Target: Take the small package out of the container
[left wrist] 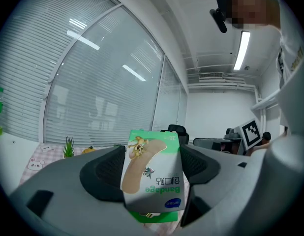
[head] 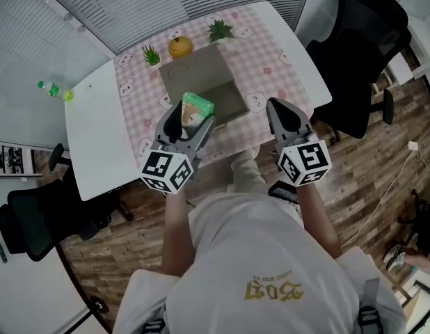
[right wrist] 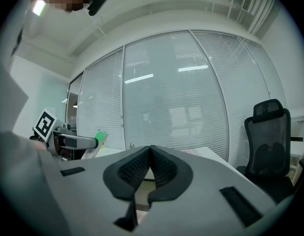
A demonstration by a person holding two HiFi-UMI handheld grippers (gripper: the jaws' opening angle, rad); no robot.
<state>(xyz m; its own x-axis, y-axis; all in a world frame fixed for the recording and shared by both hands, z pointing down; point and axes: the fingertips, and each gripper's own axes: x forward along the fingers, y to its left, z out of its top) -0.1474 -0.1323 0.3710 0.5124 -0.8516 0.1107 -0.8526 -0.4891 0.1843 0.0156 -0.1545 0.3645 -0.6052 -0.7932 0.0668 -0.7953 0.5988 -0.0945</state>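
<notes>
Person's shirt (head: pixel 271 256) in the foreground. Left gripper (head: pixel 189 120), jaws wide, clamps the small green package (head: pixel 196 108), held in the air over the near edge of the container (head: pixel 225 101); removal appears done, set-down remaining. Right gripper (head: pixel 276 110), jaws pressed together, empty. Beyond, on the desk (head: pixel 97 117): checked cloth (head: pixel 135 96), two plants (head: pixel 152 54), orange ornament (head: pixel 179 46); none obstructs.

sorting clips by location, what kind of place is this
Most likely an office or meeting room: a black swivel chair stands beside a white table, blind-covered glass walls run round the room, and a ceiling strip light hangs overhead.
</notes>
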